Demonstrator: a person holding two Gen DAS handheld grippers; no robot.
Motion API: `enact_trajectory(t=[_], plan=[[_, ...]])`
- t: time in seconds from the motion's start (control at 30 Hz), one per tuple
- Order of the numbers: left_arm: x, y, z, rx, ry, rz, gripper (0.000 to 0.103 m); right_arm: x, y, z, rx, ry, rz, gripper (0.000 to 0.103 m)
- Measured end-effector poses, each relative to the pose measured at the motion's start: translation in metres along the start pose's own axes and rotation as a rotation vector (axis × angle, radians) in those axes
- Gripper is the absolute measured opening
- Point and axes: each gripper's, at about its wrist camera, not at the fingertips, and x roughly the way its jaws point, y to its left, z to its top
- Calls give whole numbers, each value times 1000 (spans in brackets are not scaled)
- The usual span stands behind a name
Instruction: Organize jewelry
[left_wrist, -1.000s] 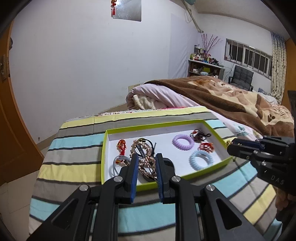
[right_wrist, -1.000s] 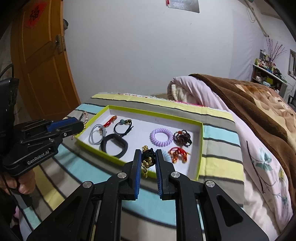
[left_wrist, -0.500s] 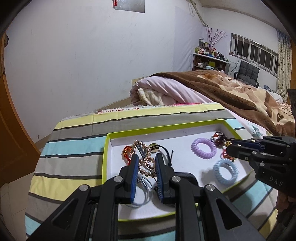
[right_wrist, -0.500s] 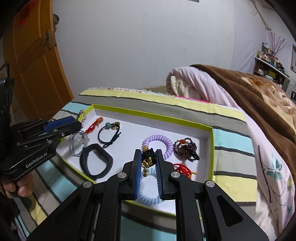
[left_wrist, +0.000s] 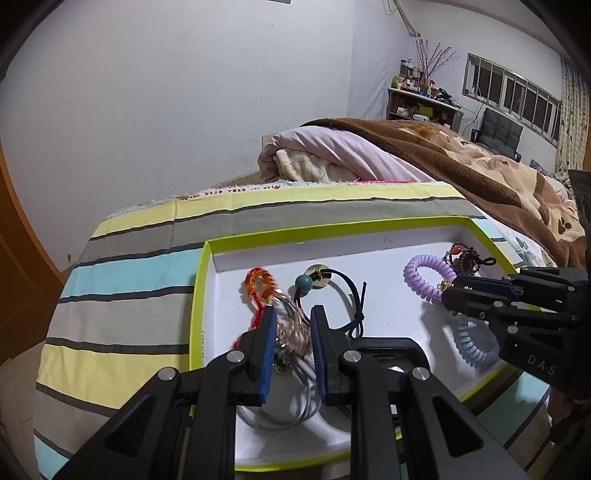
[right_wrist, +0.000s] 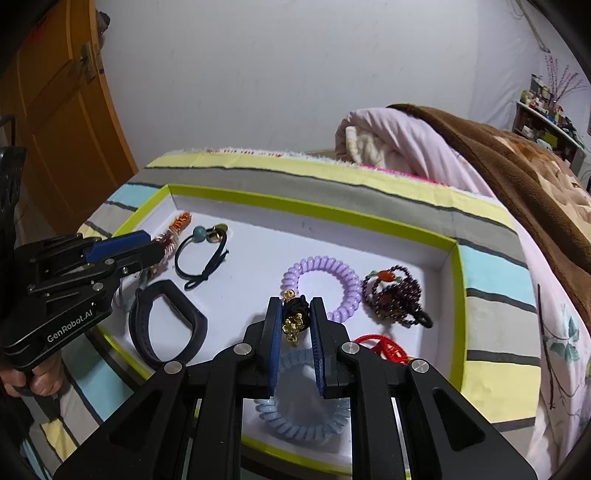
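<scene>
— Fingers first: what is each pair doing?
— Left gripper (left_wrist: 291, 332) pinches a rose-gold chain (left_wrist: 291, 338) over the tray's (left_wrist: 332, 230) left end; right gripper (right_wrist: 293, 319) pinches a black-and-gold charm (right_wrist: 294, 319) above the tray's middle, near the purple coil band (right_wrist: 321, 286).
— Which step?
— Seemingly setting both pieces into the tray.
— Next?
— Probably find bare floor, settle, then part the fingers.

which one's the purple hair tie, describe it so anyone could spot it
Start at the green-rimmed tray on the striped cloth. The purple hair tie lies on its white floor beside dark beads. It is the only lilac coil; the other coil is pale blue.
</scene>
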Motion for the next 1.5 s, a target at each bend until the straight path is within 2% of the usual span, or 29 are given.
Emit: enact_trajectory(t=[0.13, 0.43, 0.7, 0.93, 1.2, 1.5], plan=[[-1, 0, -2, 2, 8, -4, 20, -4, 1, -1, -7, -12, -7, 26], [-31, 0, -5, -21, -27, -4, 24, -46, 6, -6, 2, -82, -15, 26], [-79, -10, -17, -42, -81, 1, 26, -101, 23, -35, 7, -151, -35, 26], [-124, -29, -45, -63, -114, -1, 27, -141, 38, -67, 7, -182, -41, 26], [-168, -43, -82, -93, -137, 36, 31, -182, 54, -107, 19, -218, -56, 26], [-192, -57, -123, -89, -126, 62, 31, -205, 67, -150, 31, -214, -61, 26]])
